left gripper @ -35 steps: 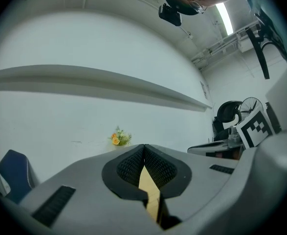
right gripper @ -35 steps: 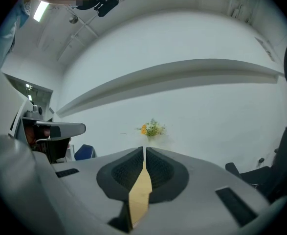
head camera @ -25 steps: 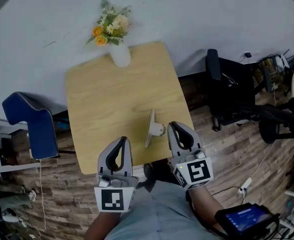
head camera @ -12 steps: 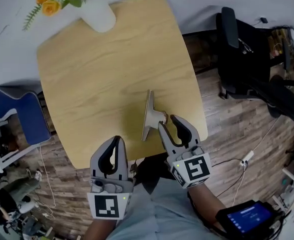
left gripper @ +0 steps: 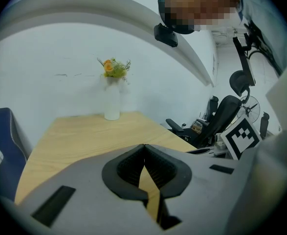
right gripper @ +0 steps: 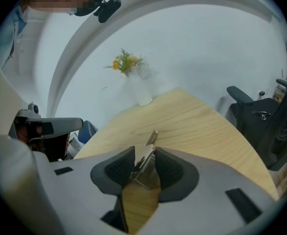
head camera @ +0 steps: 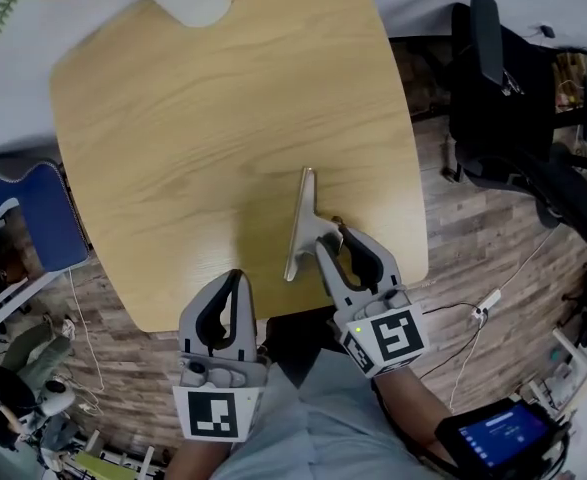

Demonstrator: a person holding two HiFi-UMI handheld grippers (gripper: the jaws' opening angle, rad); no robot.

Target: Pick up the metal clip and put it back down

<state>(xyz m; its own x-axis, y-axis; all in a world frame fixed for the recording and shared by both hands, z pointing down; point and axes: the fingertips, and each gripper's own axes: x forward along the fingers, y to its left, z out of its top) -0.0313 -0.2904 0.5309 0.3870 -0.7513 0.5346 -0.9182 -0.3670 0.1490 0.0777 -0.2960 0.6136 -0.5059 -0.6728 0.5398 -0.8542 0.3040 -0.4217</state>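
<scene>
- Firstly, at the far left, we noted a blue chair [head camera: 35,220] standing just beside the wooden table [head camera: 203,118].
- We held the left gripper [head camera: 235,278] at the table's near edge. Its jaws were together, tips touching, with nothing between them; the left gripper view [left gripper: 144,147] confirmed this.
- We saw a white vase [left gripper: 112,104] of flowers [left gripper: 115,67] standing at the table's far edge.
- We located the metal clip [head camera: 300,223] on the tabletop near the near edge, right of the left gripper and well apart from the vase.
- We had the right gripper [head camera: 331,238] clamped on the clip's near, sprung end. The right gripper view [right gripper: 144,151] showed the pads against it on both sides, with the long blade [right gripper: 152,138] pointing away toward the vase.
- At the far right, we noted a black office chair [head camera: 503,88] on the plank floor [head camera: 453,238].
</scene>
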